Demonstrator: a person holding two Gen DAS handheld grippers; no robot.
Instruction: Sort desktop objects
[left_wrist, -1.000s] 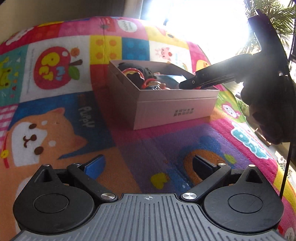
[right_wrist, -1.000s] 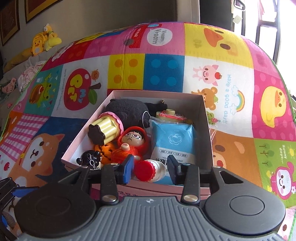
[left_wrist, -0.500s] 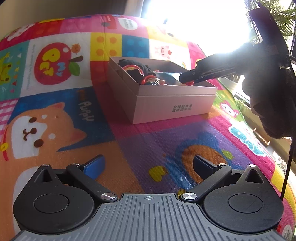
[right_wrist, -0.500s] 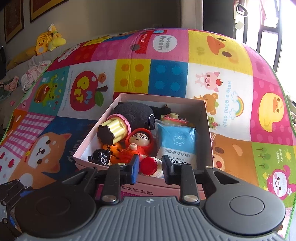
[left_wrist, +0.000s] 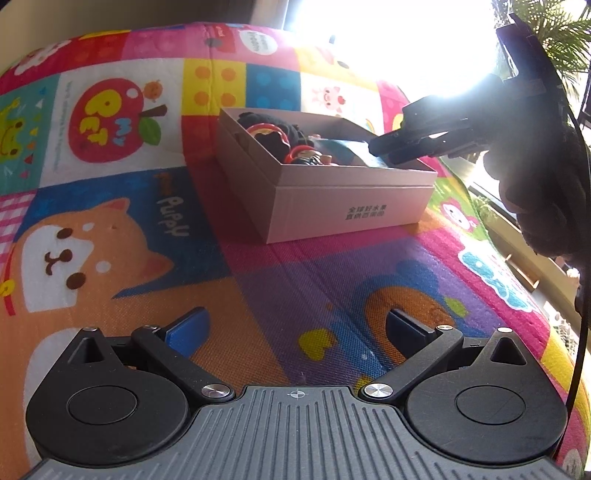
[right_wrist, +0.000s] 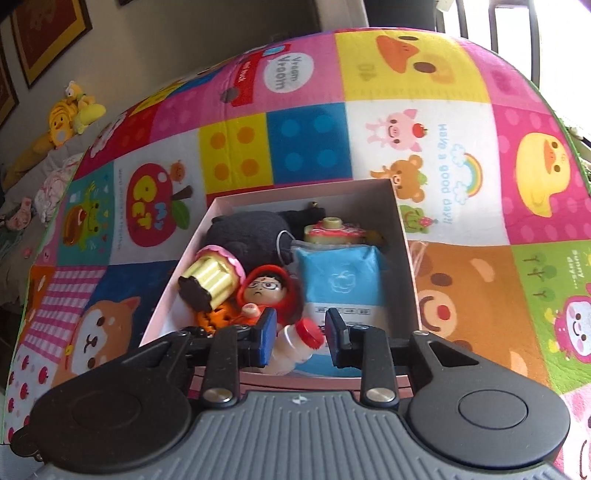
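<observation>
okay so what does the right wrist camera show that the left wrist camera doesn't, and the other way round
Only the right wrist view: the small red-capped bottle between the right hand-held gripper, whose jaws are opening slightly, plus the blue tissue pack and red-hooded figure.

Only the left wrist view: the box's printed side, and the left hand-held gripper, open over bare mat.

Both: the pink box on the colourful play mat.
</observation>
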